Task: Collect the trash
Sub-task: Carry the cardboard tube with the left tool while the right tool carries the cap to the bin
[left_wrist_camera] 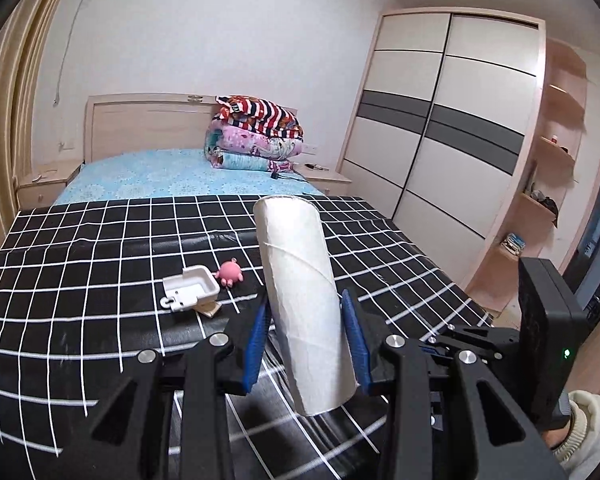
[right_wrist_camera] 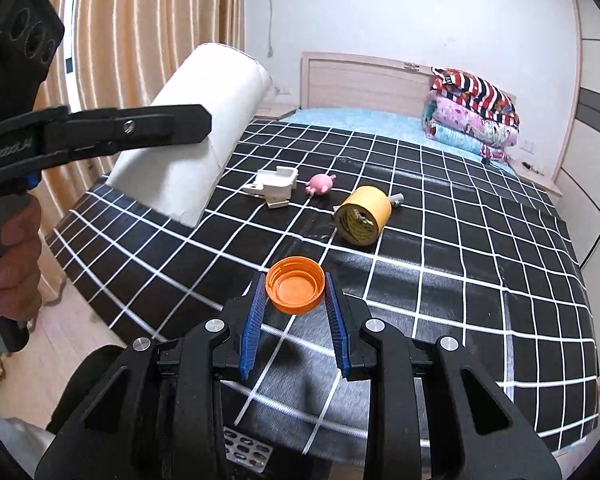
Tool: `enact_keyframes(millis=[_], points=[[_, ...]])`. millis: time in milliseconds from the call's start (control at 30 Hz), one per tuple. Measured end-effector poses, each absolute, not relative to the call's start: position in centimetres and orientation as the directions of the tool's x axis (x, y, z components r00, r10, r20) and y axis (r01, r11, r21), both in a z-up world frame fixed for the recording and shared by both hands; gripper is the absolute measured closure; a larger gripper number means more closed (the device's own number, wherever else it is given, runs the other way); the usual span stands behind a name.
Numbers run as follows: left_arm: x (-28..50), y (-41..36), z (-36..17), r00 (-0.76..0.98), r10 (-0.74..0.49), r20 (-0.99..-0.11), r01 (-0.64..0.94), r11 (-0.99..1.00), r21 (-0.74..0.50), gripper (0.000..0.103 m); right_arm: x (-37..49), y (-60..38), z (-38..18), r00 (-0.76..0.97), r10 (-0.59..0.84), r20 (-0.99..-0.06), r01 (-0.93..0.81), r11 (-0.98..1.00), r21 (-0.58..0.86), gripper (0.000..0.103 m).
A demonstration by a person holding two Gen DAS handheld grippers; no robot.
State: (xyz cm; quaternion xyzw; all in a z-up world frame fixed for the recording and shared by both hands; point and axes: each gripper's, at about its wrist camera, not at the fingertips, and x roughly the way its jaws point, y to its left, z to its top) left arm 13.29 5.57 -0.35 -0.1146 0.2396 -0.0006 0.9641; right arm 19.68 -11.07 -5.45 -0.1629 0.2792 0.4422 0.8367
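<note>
My left gripper is shut on a white cardboard tube and holds it tilted above the black checked cloth. The tube also shows in the right wrist view, with the left gripper's finger across it. My right gripper is shut on an orange bottle cap, open side up, just above the cloth. A roll of yellow tape lies on the cloth beyond the cap.
A white plastic holder and a small pink toy lie mid-cloth; both show in the right wrist view too, holder and toy. Folded quilts sit by the headboard. A wardrobe stands right, curtains left.
</note>
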Motion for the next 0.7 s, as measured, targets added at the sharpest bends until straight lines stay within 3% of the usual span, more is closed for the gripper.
enact_keyframes(millis=[400,700], points=[[8.3,2.5,-1.9,0.874,-0.053,-0.484,-0.039,0.983,-0.177,0.068,16.5,-13.3,-5.4,0.434,0.661,-0.612,-0.849,0.528,-0.032,0.073],[5.1,0.6,-6.0,0.824,-0.095,-0.558,-0.021,0.98,-0.198,0.068,14.9,-14.9,-7.9,0.373,0.65,-0.662,-0.868,0.496,-0.001,0.073]])
